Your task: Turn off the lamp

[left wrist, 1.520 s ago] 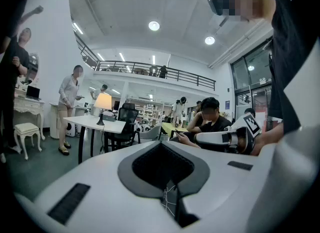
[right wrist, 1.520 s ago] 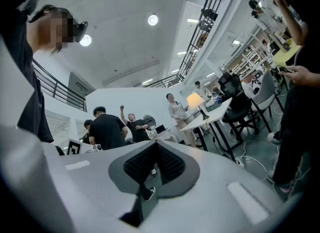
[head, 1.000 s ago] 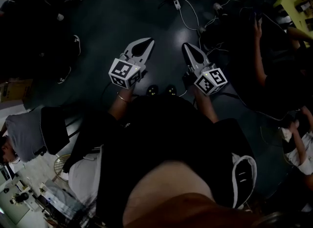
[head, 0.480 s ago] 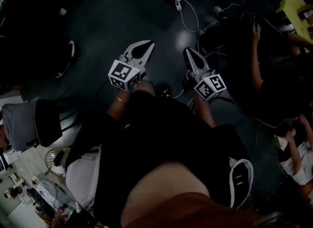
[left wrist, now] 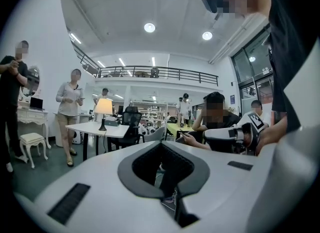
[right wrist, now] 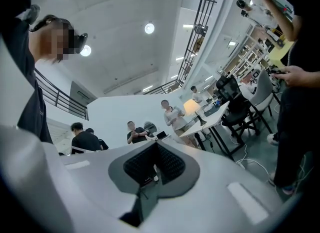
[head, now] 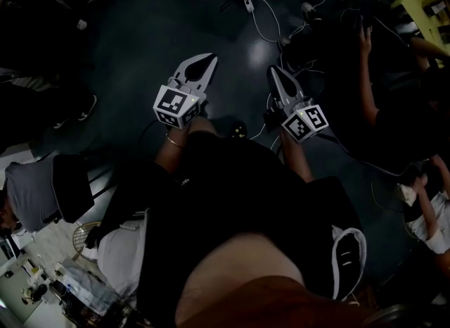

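Left gripper [head: 209, 58] and right gripper [head: 271, 70] both clenched, empty. Lit lamp [left wrist: 103, 108] on table [left wrist: 87, 128], well apart, probably light and tippy: handle low at base, not shade.

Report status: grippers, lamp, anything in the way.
Left gripper and right gripper shut, empty. Lamp lit on far table, not reached. Person stands beside table.
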The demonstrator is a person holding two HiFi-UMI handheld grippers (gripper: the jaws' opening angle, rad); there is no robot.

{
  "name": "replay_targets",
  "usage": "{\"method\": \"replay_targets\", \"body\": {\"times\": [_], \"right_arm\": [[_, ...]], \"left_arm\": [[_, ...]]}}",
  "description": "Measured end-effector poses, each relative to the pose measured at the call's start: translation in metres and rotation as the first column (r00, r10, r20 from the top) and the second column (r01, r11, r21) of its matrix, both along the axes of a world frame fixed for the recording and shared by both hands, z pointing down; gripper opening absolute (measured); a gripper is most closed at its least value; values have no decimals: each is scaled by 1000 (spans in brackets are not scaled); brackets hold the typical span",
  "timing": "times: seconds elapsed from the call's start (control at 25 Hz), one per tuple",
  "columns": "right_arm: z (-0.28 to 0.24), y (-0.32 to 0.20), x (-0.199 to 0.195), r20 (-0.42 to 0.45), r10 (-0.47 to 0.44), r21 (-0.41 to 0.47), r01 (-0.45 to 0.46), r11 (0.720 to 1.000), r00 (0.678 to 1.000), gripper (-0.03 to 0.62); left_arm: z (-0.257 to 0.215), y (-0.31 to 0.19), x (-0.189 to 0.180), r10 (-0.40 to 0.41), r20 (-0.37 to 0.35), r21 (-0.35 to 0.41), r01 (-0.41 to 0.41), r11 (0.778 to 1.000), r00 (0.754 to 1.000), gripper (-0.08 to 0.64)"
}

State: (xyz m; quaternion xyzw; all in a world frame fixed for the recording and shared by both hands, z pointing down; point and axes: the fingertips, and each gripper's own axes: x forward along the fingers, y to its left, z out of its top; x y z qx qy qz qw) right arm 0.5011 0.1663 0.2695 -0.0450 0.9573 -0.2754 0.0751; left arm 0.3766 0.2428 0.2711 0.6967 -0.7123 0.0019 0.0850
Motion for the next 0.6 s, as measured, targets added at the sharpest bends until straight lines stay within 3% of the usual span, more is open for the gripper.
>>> {"method": "replay_targets", "body": {"times": [0.36,0.6], "right_arm": [[-7,-3,-52,1,-11,18,11,1000,1000,2],[-9,-10,-89,-4,-6,20,6,1000,1000,2]], "left_arm": [[-1,-2,-51,-22,-36,21,22,1000,999,6],[-3,-5,-88,-21,-13,31,21,999,1000,6]]}}
